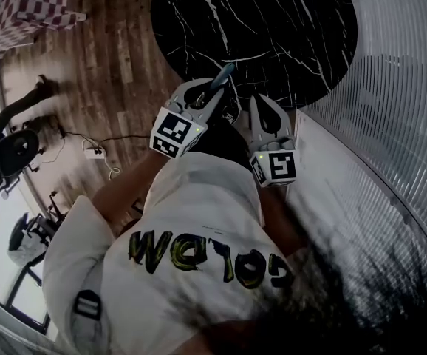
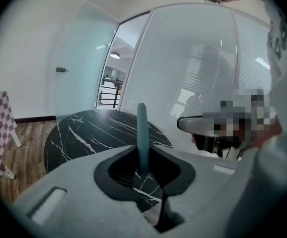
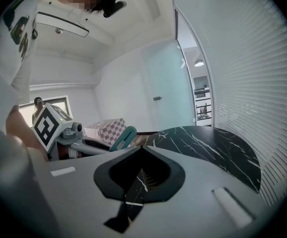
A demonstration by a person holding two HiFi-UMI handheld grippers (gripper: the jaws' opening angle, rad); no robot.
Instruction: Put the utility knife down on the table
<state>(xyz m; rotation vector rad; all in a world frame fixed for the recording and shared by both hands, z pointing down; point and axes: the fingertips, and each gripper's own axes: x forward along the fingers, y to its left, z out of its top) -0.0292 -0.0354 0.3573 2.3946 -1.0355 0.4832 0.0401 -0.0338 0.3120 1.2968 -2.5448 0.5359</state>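
Two grippers, one utility knife (image 2: 142,128), and one round black marble table (image 1: 272,28) at upper centre. The left gripper (image 2: 142,152) pinches the teal knife, which is held at the table's lower edge. The right gripper (image 3: 141,148) has its jaws pressed together, empty.

A round black marble desk (image 1: 272,28) is set on a wood-plank floor (image 1: 117,72). Slatted blinds (image 1: 405,87) are seen at right, and a checkered cloth (image 1: 21,13) far left.

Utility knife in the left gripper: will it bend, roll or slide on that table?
The utility knife stands straight out of the left gripper without sagging, so probably stiff. It looks flat and slim, so unlikely to roll. The black table looks polished, so it may slide if nudged.
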